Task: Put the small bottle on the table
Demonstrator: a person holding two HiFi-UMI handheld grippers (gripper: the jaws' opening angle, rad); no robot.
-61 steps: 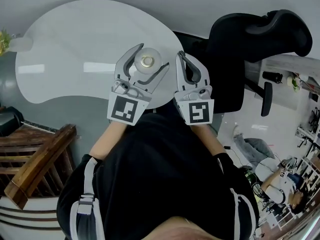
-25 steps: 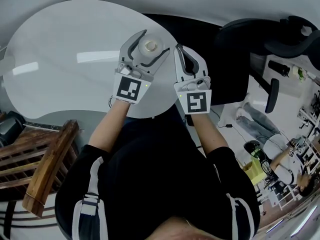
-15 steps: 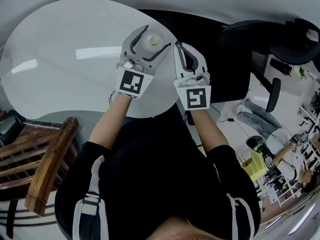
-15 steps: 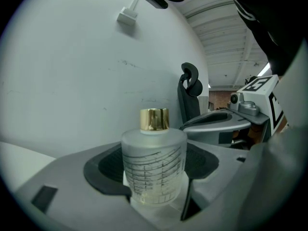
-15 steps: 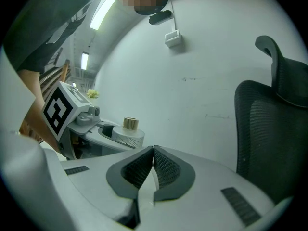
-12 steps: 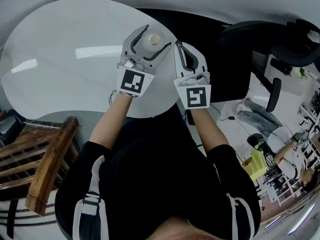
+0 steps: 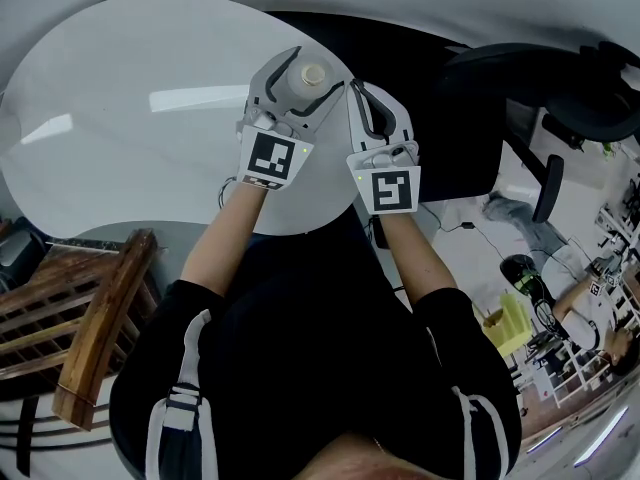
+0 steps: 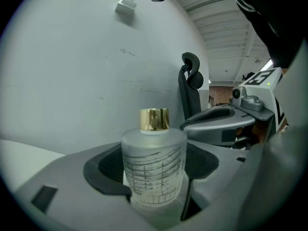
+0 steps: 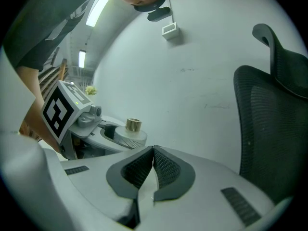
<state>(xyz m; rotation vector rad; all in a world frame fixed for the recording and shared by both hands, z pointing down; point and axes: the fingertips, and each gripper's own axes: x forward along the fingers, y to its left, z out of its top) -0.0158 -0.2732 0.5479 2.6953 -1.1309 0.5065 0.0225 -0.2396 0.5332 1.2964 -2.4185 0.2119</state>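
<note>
Jaws of the left gripper (image 7: 316, 71) are clamping the small bottle (image 8: 154, 170) from both sides, their dark pads pressing against its frosted, line-marked body low down, as the left gripper view is showing. Its gold cap (image 8: 154, 119) is pointing straight up, so the small bottle is standing upright in the grip.

In the head view, the held small bottle is sitting above centre of the frame, over the right-hand edge of the white rounded surface (image 7: 130, 118). Whether its base is touching the surface cannot be told.

Just beside it, to the right, the right gripper (image 9: 153, 163) is hovering with its jaws pressed together on nothing, their ribbed pads meeting along a thin line. From the right gripper view, the left gripper and the capped small bottle are showing at middle left.

A black office chair (image 7: 540, 78) is occupying the upper right of the head view, and wooden furniture (image 7: 90, 338) is lying at lower left.
</note>
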